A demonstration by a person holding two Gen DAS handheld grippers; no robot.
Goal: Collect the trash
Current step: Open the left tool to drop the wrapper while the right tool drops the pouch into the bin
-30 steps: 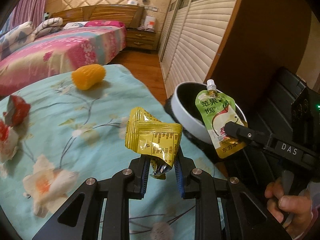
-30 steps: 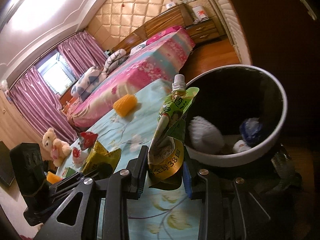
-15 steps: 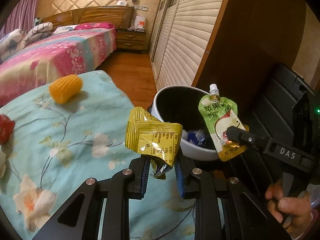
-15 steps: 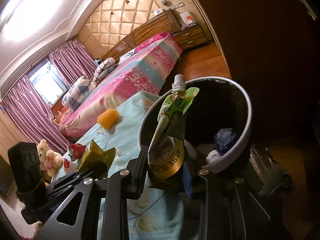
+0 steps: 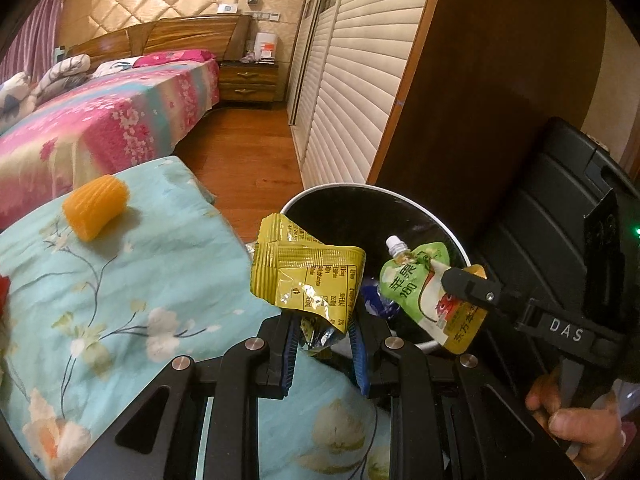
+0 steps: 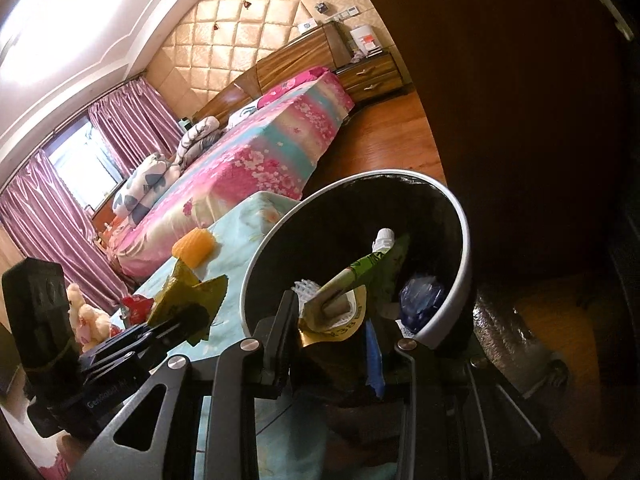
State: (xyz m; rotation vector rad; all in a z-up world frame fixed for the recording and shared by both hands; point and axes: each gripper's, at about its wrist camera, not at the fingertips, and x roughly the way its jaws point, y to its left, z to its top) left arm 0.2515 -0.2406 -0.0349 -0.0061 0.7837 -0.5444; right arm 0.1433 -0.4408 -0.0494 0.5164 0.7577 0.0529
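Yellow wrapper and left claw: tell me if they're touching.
Touching. The left wrist view shows the yellow wrapper with its lower end pinched between the left claw pads, held up near the trash bin.

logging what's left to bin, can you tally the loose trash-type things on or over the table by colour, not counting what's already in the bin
yellow: 1, the yellow wrapper in the left gripper
green: 1, the green pouch in the right gripper
orange: 1, the orange ridged piece on the cloth
red: 1, the red wrapper seen from the right wrist
total: 4
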